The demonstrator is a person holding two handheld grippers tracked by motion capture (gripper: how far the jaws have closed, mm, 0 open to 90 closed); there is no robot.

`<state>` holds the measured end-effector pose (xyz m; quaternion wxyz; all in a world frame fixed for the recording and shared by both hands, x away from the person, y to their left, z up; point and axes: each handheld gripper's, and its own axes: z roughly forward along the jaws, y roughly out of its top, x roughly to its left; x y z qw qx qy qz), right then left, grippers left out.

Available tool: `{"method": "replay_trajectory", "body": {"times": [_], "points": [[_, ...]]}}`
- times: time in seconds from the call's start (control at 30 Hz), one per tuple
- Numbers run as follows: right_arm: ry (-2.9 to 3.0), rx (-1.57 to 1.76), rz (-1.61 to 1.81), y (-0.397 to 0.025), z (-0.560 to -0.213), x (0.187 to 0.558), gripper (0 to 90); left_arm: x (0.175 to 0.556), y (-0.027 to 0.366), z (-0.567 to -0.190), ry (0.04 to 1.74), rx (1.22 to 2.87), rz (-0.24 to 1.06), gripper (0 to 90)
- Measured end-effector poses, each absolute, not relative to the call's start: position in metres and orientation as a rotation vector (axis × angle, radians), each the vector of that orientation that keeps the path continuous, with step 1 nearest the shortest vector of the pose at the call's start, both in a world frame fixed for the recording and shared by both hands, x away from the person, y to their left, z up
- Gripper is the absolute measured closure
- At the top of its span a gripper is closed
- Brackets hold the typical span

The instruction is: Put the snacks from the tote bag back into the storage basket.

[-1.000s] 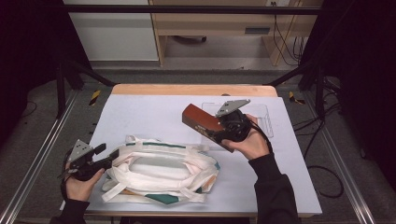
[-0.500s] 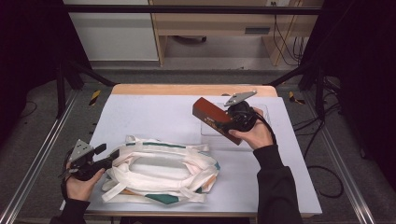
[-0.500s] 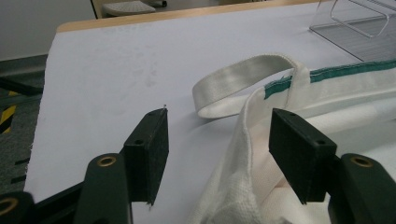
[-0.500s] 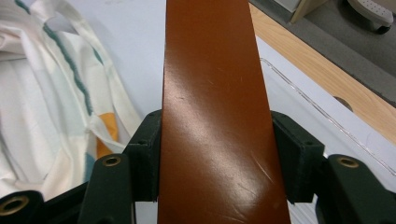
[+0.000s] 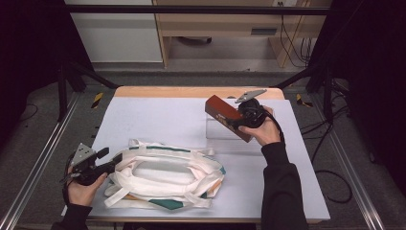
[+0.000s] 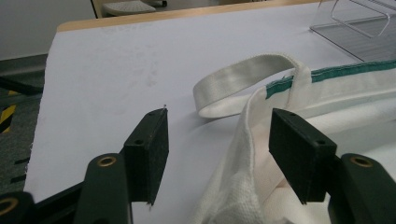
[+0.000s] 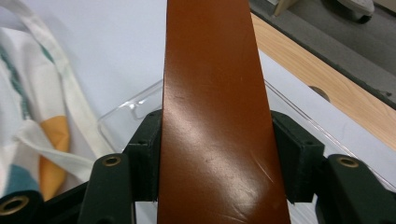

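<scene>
Overhead, the right gripper point(image 5: 238, 122) clamped a brown leather case point(image 5: 225, 115); the left gripper point(image 6: 219, 149) stood open astride the tote bag point(image 5: 165, 175) rim. A weak clamp risked dropping the case.

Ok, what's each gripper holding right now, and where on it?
Right gripper clamps the brown box across its two long sides. Left gripper is open, its jaws straddling the tote bag's rim, gripping nothing.
</scene>
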<state>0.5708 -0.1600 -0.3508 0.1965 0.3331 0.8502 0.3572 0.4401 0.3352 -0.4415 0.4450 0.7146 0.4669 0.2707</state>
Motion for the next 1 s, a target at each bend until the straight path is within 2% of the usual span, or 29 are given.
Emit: {"method": "replay_trajectory", "body": {"times": [0.37, 1.0], "points": [[2.341, 1.001, 0.992, -0.183, -0.362, 0.594, 43.2, 0.441, 0.335, -0.443, 1.163, 1.772, 0.665, 37.6], [2.406, 0.896, 0.961, -0.182, -0.376, 0.604, 43.3, 0.441, 0.335, -0.444, 1.162, 1.783, 0.667, 37.6]]}}
